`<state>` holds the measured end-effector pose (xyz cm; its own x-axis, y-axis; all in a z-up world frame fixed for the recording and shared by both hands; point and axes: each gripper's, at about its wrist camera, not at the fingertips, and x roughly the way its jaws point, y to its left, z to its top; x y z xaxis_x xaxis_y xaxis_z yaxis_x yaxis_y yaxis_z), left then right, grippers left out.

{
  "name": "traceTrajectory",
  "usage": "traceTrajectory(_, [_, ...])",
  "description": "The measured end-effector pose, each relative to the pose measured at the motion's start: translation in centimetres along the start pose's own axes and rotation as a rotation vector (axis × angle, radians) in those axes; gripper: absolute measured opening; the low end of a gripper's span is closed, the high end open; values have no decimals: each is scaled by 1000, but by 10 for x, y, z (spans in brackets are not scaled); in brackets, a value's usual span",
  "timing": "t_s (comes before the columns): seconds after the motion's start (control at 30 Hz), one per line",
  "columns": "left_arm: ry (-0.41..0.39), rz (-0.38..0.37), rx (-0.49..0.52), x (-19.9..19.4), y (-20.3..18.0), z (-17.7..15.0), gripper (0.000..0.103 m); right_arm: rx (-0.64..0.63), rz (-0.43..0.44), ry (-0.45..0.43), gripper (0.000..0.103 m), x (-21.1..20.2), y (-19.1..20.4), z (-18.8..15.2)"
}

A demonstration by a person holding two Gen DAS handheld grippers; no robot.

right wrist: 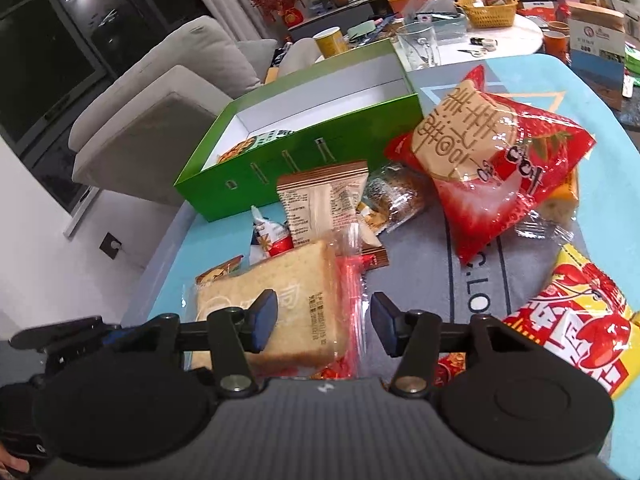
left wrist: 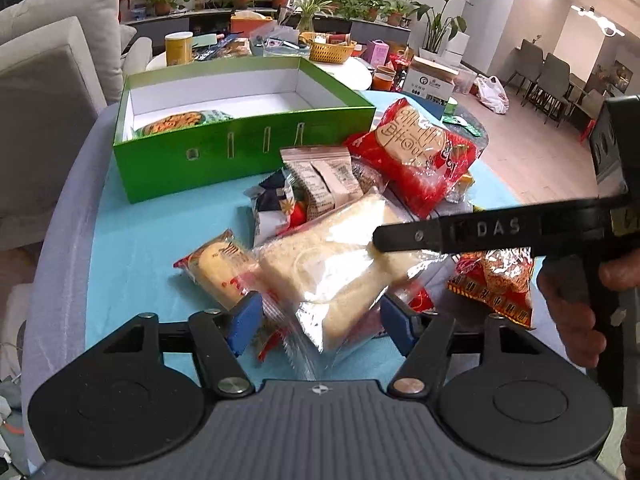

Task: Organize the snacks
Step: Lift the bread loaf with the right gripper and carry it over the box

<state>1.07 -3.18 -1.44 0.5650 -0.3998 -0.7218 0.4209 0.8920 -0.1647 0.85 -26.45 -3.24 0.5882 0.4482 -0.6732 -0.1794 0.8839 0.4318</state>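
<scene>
Bread pack sits between our left fingers, unclenched.
Right fingers released; green box at eleven o'clock.

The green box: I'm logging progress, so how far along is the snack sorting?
Barely started. The green box holds one packet. Both grippers, left gripper and right gripper, straddle the bread packet, jaws open. The red bag and others wait outside.

Both views ride on the grippers, tilted down along the fingers and close over the snack pile. The left wrist view faces the green box head-on; the right wrist view sees it obliquely, ahead-left. Both share the bread pack.
</scene>
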Motion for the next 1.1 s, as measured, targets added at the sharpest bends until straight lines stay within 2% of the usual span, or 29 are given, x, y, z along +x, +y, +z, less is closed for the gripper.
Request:
traceTrajectory(0.37, [-28, 43, 61, -2, -13, 8, 56, -19, 22, -12, 57, -5, 13, 1])
traceTrajectory(1.1, [-156, 116, 145, -16, -18, 57, 56, -14, 74, -129, 57, -16, 24, 48])
